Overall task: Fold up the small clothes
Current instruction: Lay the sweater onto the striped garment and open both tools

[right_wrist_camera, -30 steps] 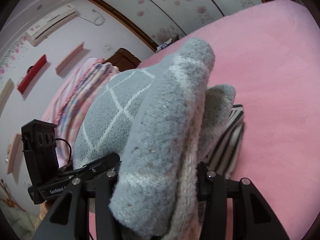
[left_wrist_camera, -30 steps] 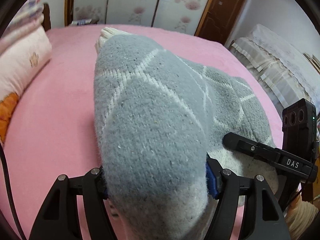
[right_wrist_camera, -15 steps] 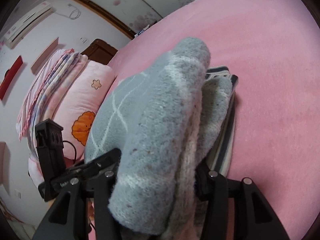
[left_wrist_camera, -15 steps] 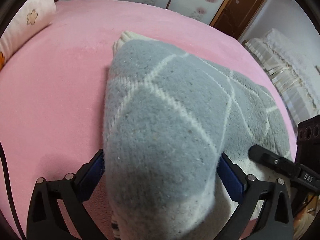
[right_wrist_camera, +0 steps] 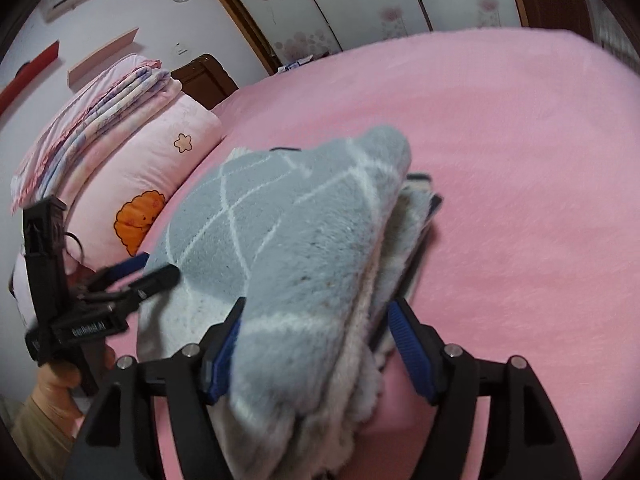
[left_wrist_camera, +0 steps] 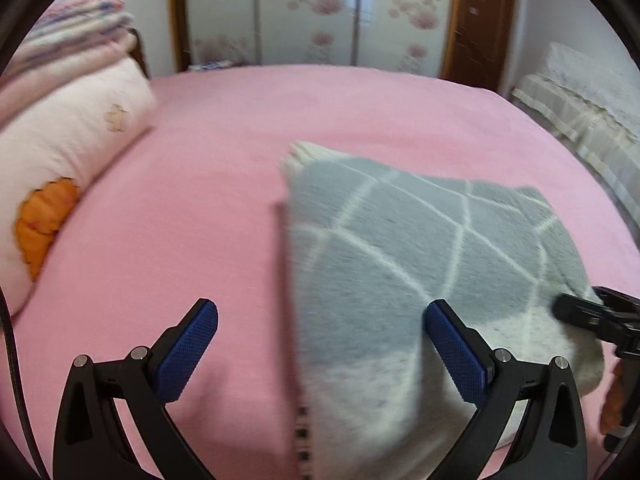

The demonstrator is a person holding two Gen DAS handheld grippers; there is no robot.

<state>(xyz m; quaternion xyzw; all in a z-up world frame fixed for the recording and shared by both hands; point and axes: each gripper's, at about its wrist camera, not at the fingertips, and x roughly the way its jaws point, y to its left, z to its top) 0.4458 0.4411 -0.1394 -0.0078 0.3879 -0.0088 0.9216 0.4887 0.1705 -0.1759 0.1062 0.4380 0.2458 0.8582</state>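
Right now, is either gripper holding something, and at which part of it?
No firm hold shows. The left gripper is open, the grey sock beside one finger. The right gripper has just been opening; the sock's near end lies between its fingers, the right pad clear.

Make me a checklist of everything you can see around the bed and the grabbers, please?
Surface: pink bed sheet.
Job's things: folded grey sock lying on a striped garment.
Clutter: cartoon pillow, folded quilts.
Grippers: left gripper wide open, sock released; right gripper has just been opening, sock edge between the jaws, one pad clear.
Cables: black cable at the left edge.
Surroundings: floral wardrobe doors, wooden door.
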